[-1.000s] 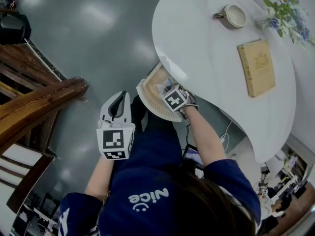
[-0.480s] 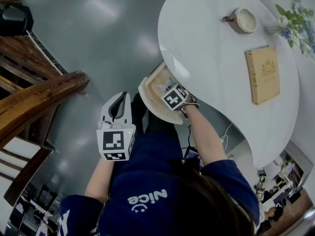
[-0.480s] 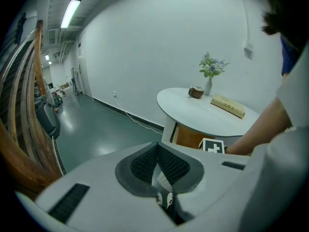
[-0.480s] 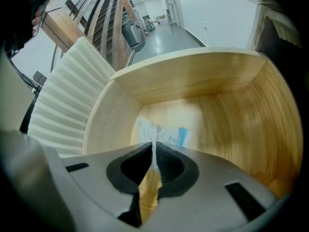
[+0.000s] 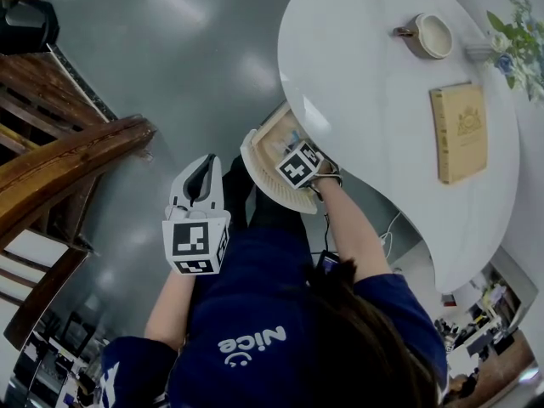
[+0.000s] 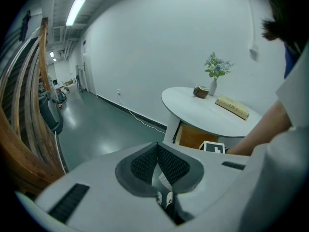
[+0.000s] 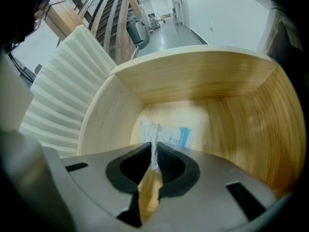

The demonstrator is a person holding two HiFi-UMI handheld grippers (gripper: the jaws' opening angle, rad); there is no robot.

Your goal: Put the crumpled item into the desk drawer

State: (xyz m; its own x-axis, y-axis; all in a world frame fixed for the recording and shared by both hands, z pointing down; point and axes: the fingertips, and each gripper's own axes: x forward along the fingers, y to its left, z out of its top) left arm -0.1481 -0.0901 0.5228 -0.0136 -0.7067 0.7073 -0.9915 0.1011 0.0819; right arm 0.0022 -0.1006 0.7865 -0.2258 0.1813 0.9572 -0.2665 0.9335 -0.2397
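The right claw (image 7: 153, 159) is pinched shut on a thin twisted ridge of the crumpled item (image 7: 164, 132), a whitish scrap of wrapper or paper with a blue patch. The item is inside the drawer (image 7: 207, 76). Its loose part spreads towards the drawer's back wall, low over the wooden floor. The wide lens makes it hard to say whether it touches that floor.

It looks almost weightless, soft and springy, and not at all fragile. A light pinch is probably enough, and a bunched fold like the one now between the pads is likely a surer hold than a flat edge. Film this thin may cling to a pad when the claw opens, so it may not drop away cleanly.

Further out, the drawer's ribbed front (image 7: 58, 95) stands at the left, and the drawer is pulled out from under the rim of the white bench (image 5: 382, 75). The left claw (image 6: 158, 164) hangs well apart from the drawer, on the floor side, closed pad to pad with nothing gripped. A cup (image 5: 431, 36) and a book (image 5: 461, 132) sit on the bench, far from the drawer.
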